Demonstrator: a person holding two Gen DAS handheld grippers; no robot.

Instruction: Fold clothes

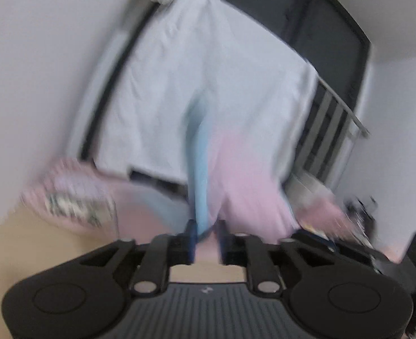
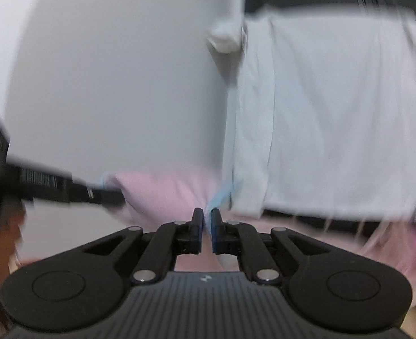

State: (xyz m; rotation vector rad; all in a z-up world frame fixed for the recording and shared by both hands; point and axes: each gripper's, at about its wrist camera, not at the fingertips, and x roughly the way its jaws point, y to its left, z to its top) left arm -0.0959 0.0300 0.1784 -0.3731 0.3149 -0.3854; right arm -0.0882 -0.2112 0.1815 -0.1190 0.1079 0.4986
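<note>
A pink garment with light-blue trim (image 1: 244,169) hangs lifted between both grippers; both views are motion-blurred. My left gripper (image 1: 206,227) is shut on the garment's blue-trimmed edge (image 1: 200,175). My right gripper (image 2: 207,214) is shut on another blue-trimmed edge (image 2: 222,195) of the same pink garment (image 2: 162,192). The left gripper also shows in the right wrist view (image 2: 106,195) at the left, gripping the pink cloth's far corner.
A white sheet (image 1: 208,84) hangs over a dark frame behind; it also shows in the right wrist view (image 2: 335,113). A patterned pink cloth pile (image 1: 72,192) lies at left on a wooden table (image 1: 10,240). A slatted rail (image 1: 335,118) stands right.
</note>
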